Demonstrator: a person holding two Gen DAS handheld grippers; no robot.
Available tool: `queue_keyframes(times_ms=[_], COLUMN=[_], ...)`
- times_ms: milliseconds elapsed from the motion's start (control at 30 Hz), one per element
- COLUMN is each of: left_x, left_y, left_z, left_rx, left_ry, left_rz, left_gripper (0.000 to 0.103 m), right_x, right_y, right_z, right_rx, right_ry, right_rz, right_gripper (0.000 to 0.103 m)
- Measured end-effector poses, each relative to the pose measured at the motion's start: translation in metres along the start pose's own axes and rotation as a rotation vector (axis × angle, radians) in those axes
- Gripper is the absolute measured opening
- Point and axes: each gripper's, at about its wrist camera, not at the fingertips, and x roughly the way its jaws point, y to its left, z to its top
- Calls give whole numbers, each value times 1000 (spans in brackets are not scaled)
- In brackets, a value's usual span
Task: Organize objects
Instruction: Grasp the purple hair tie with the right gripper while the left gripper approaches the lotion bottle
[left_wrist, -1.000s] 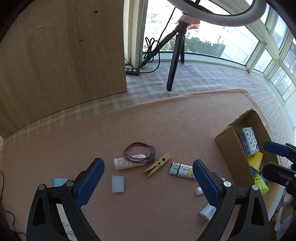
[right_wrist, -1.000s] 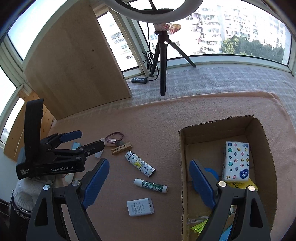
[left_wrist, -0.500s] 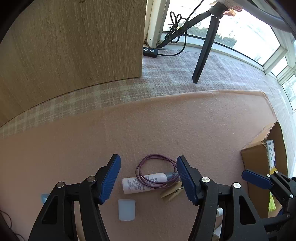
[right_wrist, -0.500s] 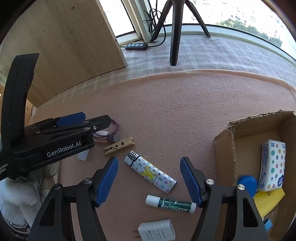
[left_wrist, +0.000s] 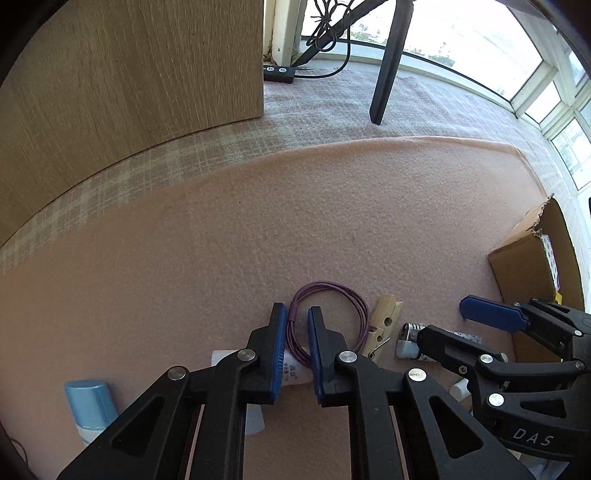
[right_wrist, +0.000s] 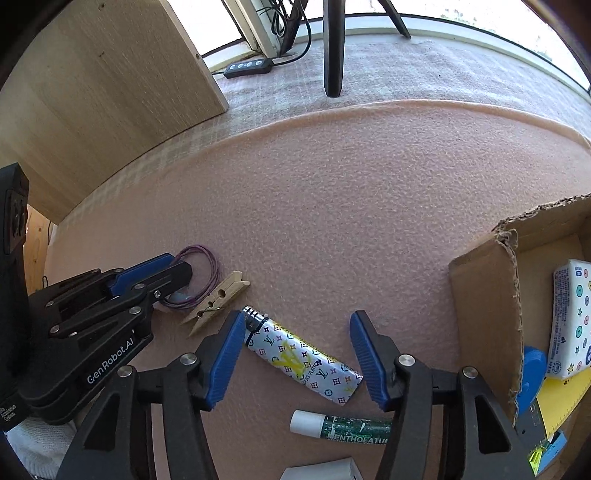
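the left tool (left_wrist: 297, 314) has just been closing and now stands very narrow, its blue pads on either side of the thin strands of the purple hair tie (left_wrist: 330, 317), which lies as a loop on the pink felt mat (left_wrist: 295, 206), partly over a small white tube (left_wrist: 293, 373) under the tool. whether the pads really pinch the strands i cannot tell; the loop passes between them but a small gap seems to remain. the risk here is that the thin elastic slips out when the tool rises, or that only one strand is caught and the loop hangs and drags the wooden clothespin (left_wrist: 382, 328) that lies just beside it, touching its rim. the tube below may also be pushed or rolled aside. the right tool (right_wrist: 295, 349) has also just been closing and stands about half wide around the patterned lighter (right_wrist: 301, 360), which lies slanted between the pads; the left pad is at its metal head, the right pad near its other end, not yet pressing. because the lighter is slanted, the pads may meet its ends first and turn it or make it shoot out toward the green lip balm stick (right_wrist: 341, 426) close below. the cardboard box (right_wrist: 484, 295) waits at the right side of the mat, and the two tools are near each other, so they could knock together.
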Motion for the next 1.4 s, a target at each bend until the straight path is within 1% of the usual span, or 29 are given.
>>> queue_keyframes(times_ms=[33, 167, 233, 367, 467, 633, 700, 733, 800, 833, 900, 967, 1000, 1033, 1100, 1167, 1233, 1367, 1400], left_x=[-3, -11, -16, -26, -33, -49, -54, -63, -66, -66, -73, -86, -93, -99, -104, -104, -103, -99, -96], left_y=[3, 3, 2, 2, 3, 2, 2, 5, 4, 3, 6, 12, 16, 22, 33, 43, 51, 56, 57], left_z=[-6, -33, -51, -89, -114, -155, -168, -179, -186, -185, -186, -185, -184, -180, -170, -158, -147, -126, -122], left_rx=[4, 3, 2, -13, -36, -47, -61, -61, -49, -50, -61, -70, -79, -93, -120, -144, -157, -143, -146], left_ry=[-4, -12, -21, -45, -52, -62, -63, -62, -51, -44, -40, -80, -99, -115, -141, -156, -163, -178, -176], left_rz=[-5, -31, -42, -70, -93, -110, -125, -134, -151, -151, -162, -153, -151, -148, -132, -100, -96, -51, -49], left_gripper=[10, 9, 9, 9, 8, 8, 8, 8, 9, 11, 24, 57, 59, 59, 59, 58, 58, 58, 58], right_x=[-2, -2, -1, -3, -5, -8, -10, -10, -14, -17, -25, -35, -40, -46, -51, -51, -47, -31, -28], right_y=[3, 18, 28, 40, 45, 42, 40, 39, 38, 38, 39, 41, 41, 42, 44, 48, 54, 62, 63], right_z=[-2, -13, -21, -39, -52, -59, -61, -62, -64, -66, -68, -73, -77, -82, -91, -99, -107, -115, -117], right_rx=[-15, -74, -128, -194, -247, -265, -264, -262, -261, -257, -253, -258, -255, -251, -250, -255, -268, -281, -280], right_ry=[-13, -2, -2, -1, 3, 7, 7, 7, 2, -3, -30, -61, -75, -83, -81, -76, -71, -40, -33], right_rz=[-4, 33, 27, 13, -3, -21, -25, -29, -21, -8, 4, 12, 28, 51, 77, 87, 88, 87, 85], right_gripper=[53, 52, 52, 52, 47, 40, 40, 40, 40, 40, 41, 45, 48, 50, 50, 50, 50, 50, 50])
